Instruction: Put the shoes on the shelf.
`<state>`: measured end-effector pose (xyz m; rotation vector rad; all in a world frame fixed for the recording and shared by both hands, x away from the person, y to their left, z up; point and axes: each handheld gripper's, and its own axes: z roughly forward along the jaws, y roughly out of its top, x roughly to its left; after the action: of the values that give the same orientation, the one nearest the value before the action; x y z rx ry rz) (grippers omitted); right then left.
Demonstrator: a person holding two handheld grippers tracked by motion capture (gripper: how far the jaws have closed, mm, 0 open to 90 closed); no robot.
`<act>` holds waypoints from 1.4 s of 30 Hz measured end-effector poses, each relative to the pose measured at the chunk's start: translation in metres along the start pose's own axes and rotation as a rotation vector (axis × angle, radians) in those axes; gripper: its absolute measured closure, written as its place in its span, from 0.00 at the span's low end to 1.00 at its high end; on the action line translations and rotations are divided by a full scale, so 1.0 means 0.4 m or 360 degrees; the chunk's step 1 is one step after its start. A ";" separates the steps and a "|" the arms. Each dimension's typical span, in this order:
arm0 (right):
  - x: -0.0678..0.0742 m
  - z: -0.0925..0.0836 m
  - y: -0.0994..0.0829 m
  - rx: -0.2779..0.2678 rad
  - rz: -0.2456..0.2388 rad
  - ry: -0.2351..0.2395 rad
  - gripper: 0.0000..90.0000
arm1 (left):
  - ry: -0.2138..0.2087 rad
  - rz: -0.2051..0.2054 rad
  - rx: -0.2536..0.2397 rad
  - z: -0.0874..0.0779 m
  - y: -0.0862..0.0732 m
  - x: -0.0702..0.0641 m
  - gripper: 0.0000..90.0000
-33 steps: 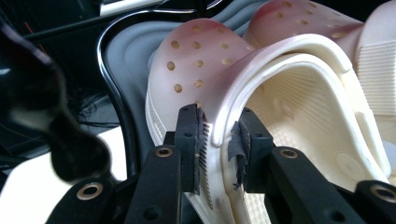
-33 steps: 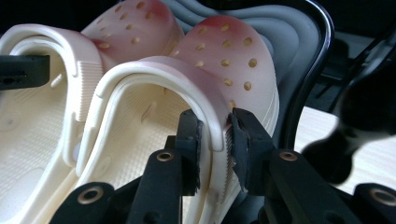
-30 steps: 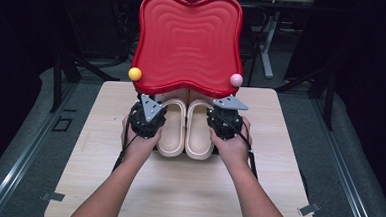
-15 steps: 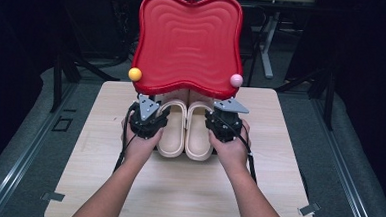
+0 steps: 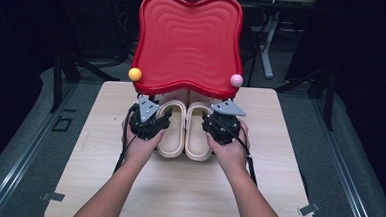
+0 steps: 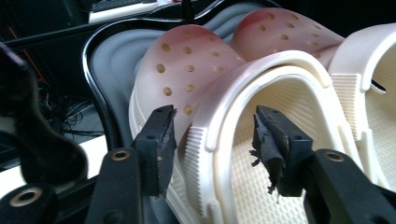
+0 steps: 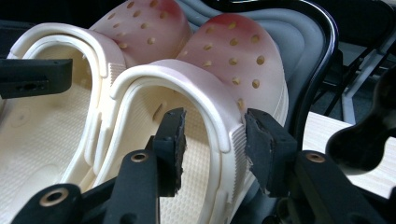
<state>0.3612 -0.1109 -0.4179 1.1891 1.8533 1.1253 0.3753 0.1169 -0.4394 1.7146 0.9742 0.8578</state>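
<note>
Two cream clogs with holed toes lie side by side on the table, the left clog (image 5: 172,130) and the right clog (image 5: 197,134), toes tucked under a red wavy-edged shell (image 5: 187,43). My left gripper (image 5: 150,115) sits at the left clog's outer side. In the left gripper view its jaws straddle that clog's (image 6: 196,70) outer wall; the left gripper (image 6: 214,112) is open and has just been opening. My right gripper (image 5: 221,121) is at the right clog's outer side. It (image 7: 215,114) straddles that clog's (image 7: 233,46) wall with a gap at the inner pad, and has also just been opening.
The red shell stands tilted at the back of the wooden table (image 5: 176,193), with a yellow ball (image 5: 134,74) and a pink ball (image 5: 236,80) at its lower corners. Its grey, black-rimmed underside (image 6: 112,60) curves around the toes. Dark stands and chair legs lie beyond the table.
Both hands and both clogs keep their places. The left gripper's body has shifted very slightly; nothing else visibly moved in the high view.
</note>
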 end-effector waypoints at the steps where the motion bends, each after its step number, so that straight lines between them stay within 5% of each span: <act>1: 0.001 -0.002 0.000 -0.0002 -0.0010 -0.0003 0.64 | 0.0000 -0.0001 0.0006 -0.002 0.000 0.001 0.53; 9: -0.013 -0.025 -0.017 -0.0033 0.0009 0.0000 0.62 | -0.0025 -0.0021 0.0003 -0.029 -0.002 0.001 0.52; 21: -0.016 -0.131 -0.057 -0.0127 -0.0039 0.0074 0.61 | -0.0133 -0.0057 -0.0026 -0.119 -0.026 0.003 0.53; 29: 0.021 -0.181 -0.125 -0.0090 -0.0107 0.0128 0.65 | -0.0213 -0.0100 -0.0052 -0.199 -0.089 -0.007 0.57; 38: 0.062 -0.200 -0.210 -0.0019 -0.0103 0.0216 0.75 | -0.0321 -0.0093 0.0042 -0.237 -0.168 -0.033 0.68; 42: 0.073 -0.195 -0.235 0.0030 -0.0084 0.0260 0.85 | -0.0312 -0.0060 0.0078 -0.241 -0.189 -0.053 0.77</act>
<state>0.2498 -0.1285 -0.4728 1.0792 2.0097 1.2092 0.2648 0.1526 -0.4842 1.7792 0.8987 0.6324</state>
